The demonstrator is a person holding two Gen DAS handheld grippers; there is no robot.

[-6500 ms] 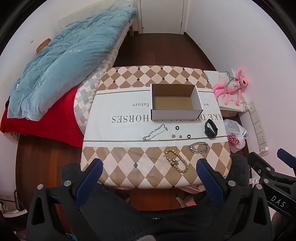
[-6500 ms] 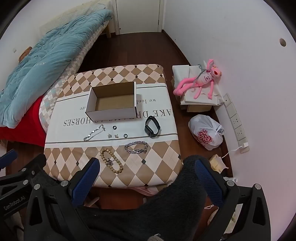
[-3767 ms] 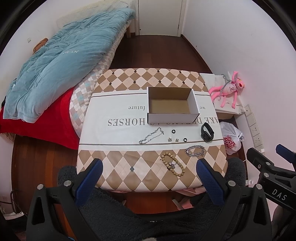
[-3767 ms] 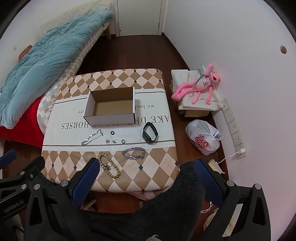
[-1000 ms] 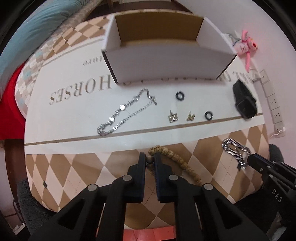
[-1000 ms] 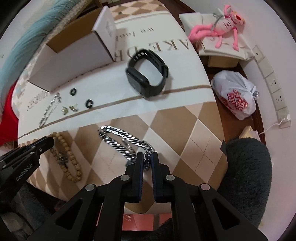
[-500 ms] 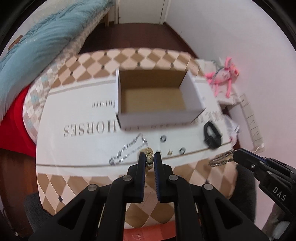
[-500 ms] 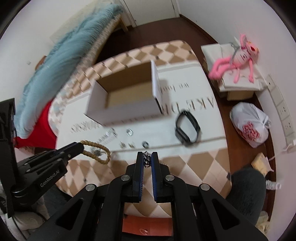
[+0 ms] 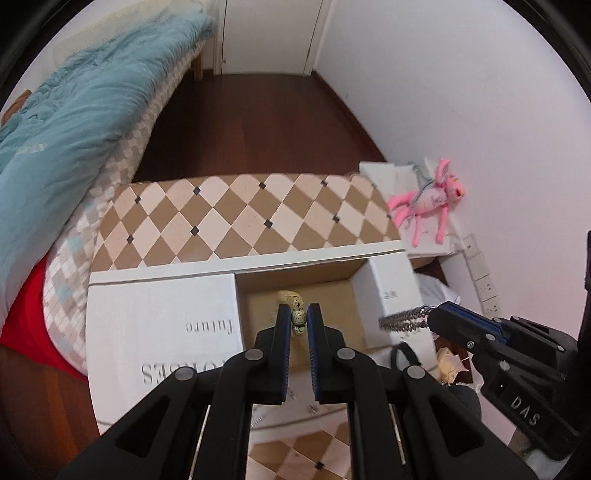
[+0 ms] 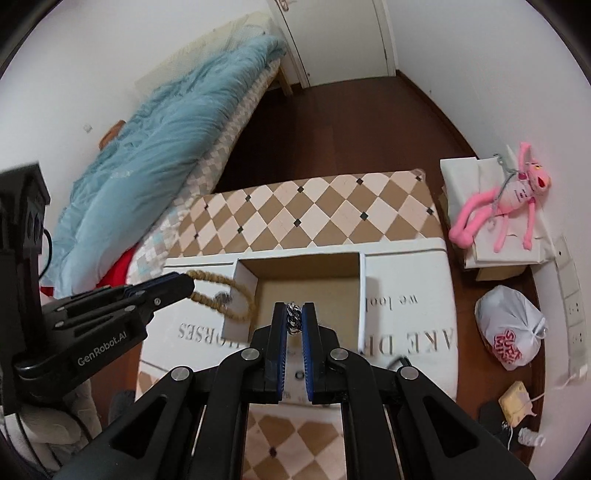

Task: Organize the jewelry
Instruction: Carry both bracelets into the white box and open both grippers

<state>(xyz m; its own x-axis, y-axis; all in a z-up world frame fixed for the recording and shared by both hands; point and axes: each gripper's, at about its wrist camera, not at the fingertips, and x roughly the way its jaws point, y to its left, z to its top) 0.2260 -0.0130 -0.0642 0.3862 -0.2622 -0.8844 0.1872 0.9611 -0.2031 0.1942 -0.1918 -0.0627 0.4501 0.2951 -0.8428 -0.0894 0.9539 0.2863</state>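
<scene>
A home bedroom: a bed with a rumpled pale-blue quilt (image 10: pixel 155 147) lies left of the tool, a white panelled door (image 10: pixel 332 33) stands beyond over dark wooden flooring (image 10: pixel 332 129), and a pink plush toy (image 10: pixel 506 199) sits right.

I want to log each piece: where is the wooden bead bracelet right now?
The tan wooden bead bracelet hangs clamped in the left tongs, lifted off the table at the left wall of the open white cardboard box.

White walls (image 9: pixel 443 92) — dark wood floor (image 9: pixel 258 122), bed (image 10: pixel 166 147)
</scene>
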